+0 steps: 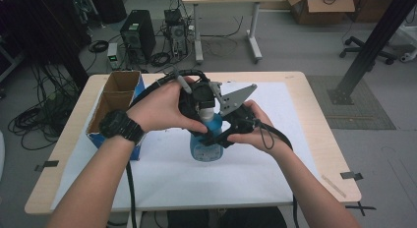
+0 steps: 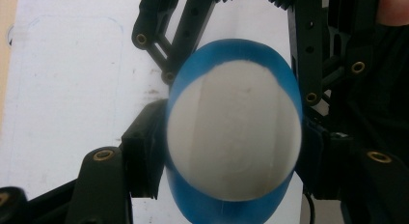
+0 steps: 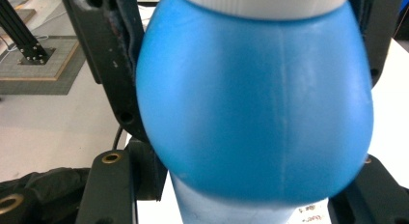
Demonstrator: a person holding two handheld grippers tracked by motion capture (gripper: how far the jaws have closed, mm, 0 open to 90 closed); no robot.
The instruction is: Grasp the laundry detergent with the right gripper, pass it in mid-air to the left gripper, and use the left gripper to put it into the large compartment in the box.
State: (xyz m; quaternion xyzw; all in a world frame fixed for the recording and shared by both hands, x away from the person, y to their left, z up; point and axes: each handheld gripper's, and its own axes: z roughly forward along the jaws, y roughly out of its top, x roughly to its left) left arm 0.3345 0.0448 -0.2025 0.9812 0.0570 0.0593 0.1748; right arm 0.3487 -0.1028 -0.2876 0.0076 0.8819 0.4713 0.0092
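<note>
Overhead and close-ups, one bottle [image 1: 205, 139]

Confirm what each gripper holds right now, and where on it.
Both hold the blue bottle, standing on the table. The left gripper clamps its white cap from above; the right gripper clamps the rounded blue shoulder below the cap.

In the high view, both hands and the left hand-held gripper [image 1: 199, 102] cover the upper part of the blue bottle [image 1: 205, 144], so its cap and neck stay unseen. The bottle's label print is too small to read. In the right gripper view the bottle is cut off at the top and bottom edges, blurred by closeness.
</note>
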